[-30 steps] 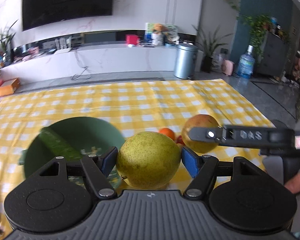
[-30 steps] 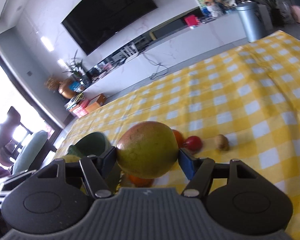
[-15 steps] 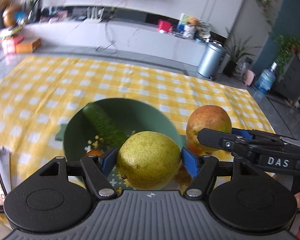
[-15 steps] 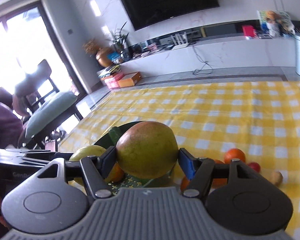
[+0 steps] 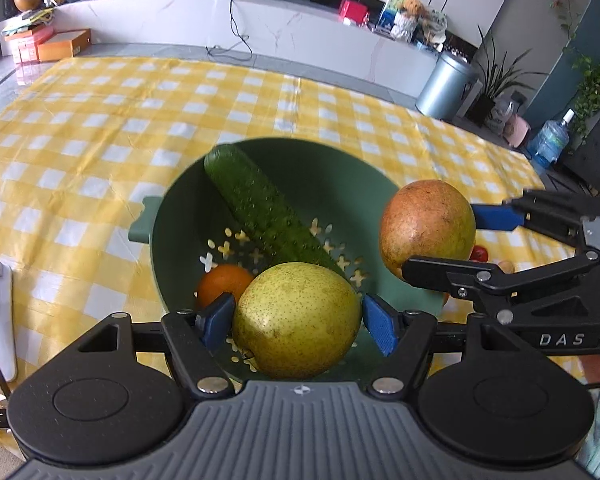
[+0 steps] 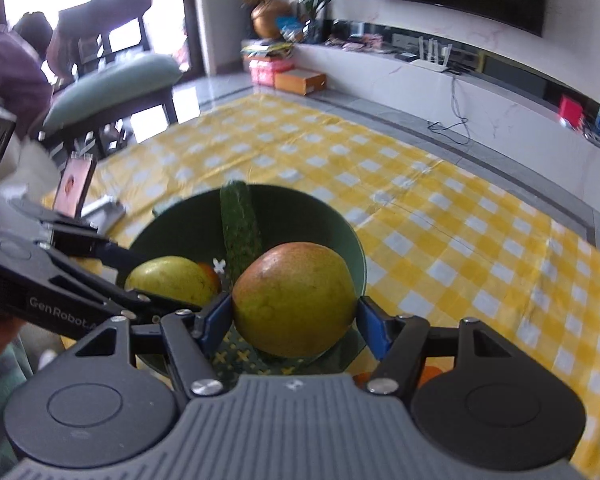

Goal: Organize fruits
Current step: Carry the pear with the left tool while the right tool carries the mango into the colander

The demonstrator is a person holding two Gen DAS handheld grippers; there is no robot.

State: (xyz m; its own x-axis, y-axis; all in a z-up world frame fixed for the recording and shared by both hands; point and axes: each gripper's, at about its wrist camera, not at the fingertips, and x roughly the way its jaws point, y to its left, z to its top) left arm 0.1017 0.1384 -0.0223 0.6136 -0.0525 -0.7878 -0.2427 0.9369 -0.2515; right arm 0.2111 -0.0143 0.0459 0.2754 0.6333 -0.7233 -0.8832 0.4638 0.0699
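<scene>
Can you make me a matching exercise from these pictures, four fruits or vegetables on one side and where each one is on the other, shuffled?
Things:
1. pear
2. mango
3. cucumber
4. orange

Places:
A. lying slantwise inside the green colander
B. held in the right gripper
C. on the colander's floor, beside the cucumber
D. held in the left gripper

Pairs: 1-D, 2-B, 3-A, 4-C

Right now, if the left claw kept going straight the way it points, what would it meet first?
Probably the green colander. The left claw, shut on the pear, points down into it, so the pear would likely meet the perforated floor near the orange and cucumber; depth is unclear.
</scene>
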